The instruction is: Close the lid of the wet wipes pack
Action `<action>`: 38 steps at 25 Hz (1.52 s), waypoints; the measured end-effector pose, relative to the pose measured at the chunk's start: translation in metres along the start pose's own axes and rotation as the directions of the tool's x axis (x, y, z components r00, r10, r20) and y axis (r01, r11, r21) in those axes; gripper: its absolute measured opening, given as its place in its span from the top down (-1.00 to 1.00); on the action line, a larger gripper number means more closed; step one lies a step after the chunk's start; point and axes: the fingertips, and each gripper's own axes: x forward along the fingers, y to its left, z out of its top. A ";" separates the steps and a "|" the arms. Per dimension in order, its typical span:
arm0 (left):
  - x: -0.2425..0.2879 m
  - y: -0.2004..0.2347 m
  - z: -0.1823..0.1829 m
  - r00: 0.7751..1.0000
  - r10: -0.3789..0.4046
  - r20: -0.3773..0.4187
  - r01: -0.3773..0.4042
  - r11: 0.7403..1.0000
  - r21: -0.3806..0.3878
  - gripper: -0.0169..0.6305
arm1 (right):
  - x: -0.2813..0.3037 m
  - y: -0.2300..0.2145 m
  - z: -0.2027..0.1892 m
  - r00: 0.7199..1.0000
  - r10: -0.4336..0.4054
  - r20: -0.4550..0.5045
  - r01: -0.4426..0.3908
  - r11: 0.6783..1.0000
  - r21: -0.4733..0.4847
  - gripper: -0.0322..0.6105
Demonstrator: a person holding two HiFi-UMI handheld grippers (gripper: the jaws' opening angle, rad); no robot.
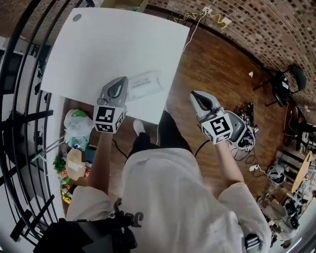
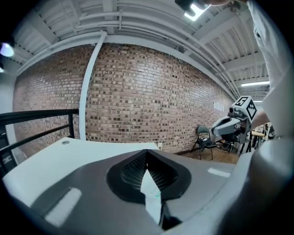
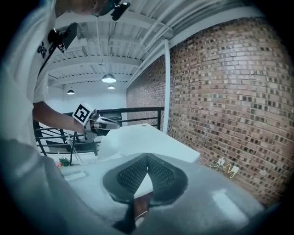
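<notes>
Jaws together and empty on left gripper [image 1: 121,80], just beside wet wipes pack [image 1: 146,82], and right gripper [image 1: 196,94].

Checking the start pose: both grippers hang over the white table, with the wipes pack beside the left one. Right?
No. The head view shows only the left gripper over the white table, wipes pack beside it; the right gripper hangs over the wooden floor.

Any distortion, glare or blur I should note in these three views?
Head view: fisheye bends the table edges; the wet wipes pack looks pale against the white top. Left gripper view: black corners, ceiling lamp glare at top. Right gripper view: black corners, soft near the edges.
</notes>
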 end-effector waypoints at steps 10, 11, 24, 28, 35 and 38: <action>-0.003 -0.001 -0.043 0.998 -0.030 -0.061 0.030 1.000 0.008 0.90 | 0.040 0.015 0.005 0.986 0.155 -0.063 -0.162 0.978 -0.130 0.93; -0.007 -0.001 -0.045 0.998 -0.024 -0.063 0.025 1.000 0.006 0.90 | 0.046 0.019 0.004 0.981 0.176 -0.075 -0.185 0.972 -0.141 0.93; -0.050 0.028 -0.072 0.992 0.070 -0.102 -0.072 0.997 -0.021 0.90 | 0.145 0.087 0.012 0.892 0.423 -0.159 -0.450 0.860 -0.241 0.93; -0.055 0.025 -0.078 0.992 0.080 -0.098 -0.084 0.996 -0.042 0.90 | 0.165 0.106 -0.001 0.864 0.464 -0.196 -0.501 0.831 -0.243 0.93; -0.048 0.019 -0.085 0.992 0.071 -0.100 -0.078 0.995 -0.065 0.90 | 0.177 0.116 -0.028 0.850 0.464 -0.251 -0.518 0.825 -0.229 0.93; -0.044 0.017 -0.085 0.993 0.071 -0.092 -0.078 0.994 -0.075 0.90 | 0.179 0.118 -0.037 0.849 0.457 -0.263 -0.514 0.829 -0.221 0.93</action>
